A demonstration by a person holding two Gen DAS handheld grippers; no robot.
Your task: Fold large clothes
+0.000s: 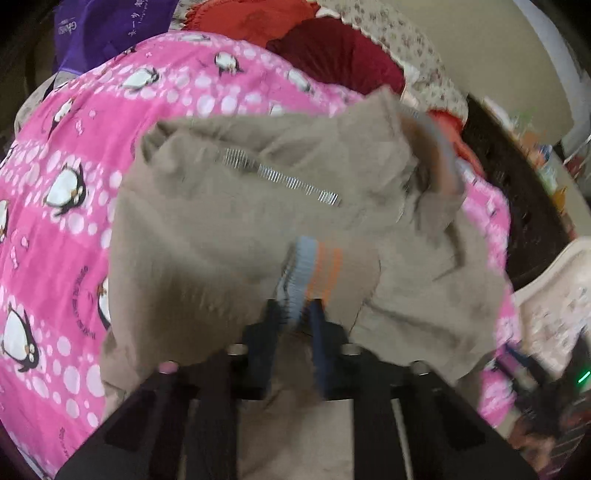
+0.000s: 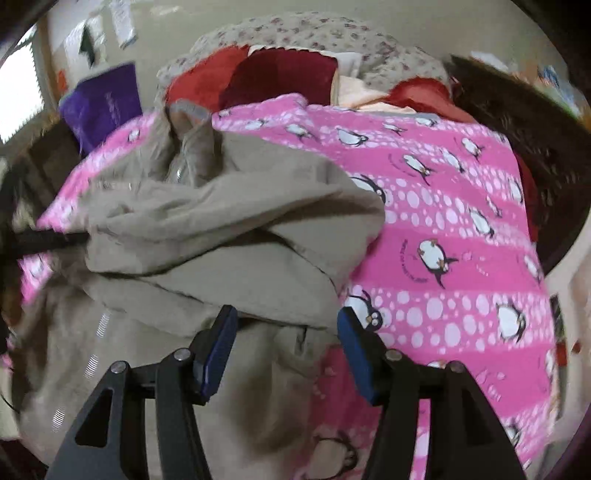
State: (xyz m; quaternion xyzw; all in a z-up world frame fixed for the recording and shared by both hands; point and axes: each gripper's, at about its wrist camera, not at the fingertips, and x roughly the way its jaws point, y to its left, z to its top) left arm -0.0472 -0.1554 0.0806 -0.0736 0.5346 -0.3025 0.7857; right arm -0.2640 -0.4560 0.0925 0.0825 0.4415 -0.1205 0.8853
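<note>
A large beige jacket [image 1: 221, 221] with a metal zip [image 1: 280, 177] lies bunched on a pink penguin-print bedspread [image 1: 55, 240]. My left gripper [image 1: 295, 314] is shut on the jacket's ribbed cuff [image 1: 310, 269], which is striped blue and orange, and beige cloth drapes over its fingers. In the right wrist view the jacket [image 2: 221, 240] is folded over itself on the left half of the bedspread [image 2: 461, 258]. My right gripper [image 2: 288, 321] stands open just above the jacket's near edge, with cloth below the gap and nothing pressed by its blue pads [image 2: 221, 343].
Red cushions [image 2: 280, 74] and a floral pillow [image 2: 295, 29] are piled at the bed's far end. A purple bag [image 2: 103, 99] sits at the far left. Dark wooden furniture [image 1: 517, 206] borders the bed on the right, next to a pale patterned object [image 1: 554, 295].
</note>
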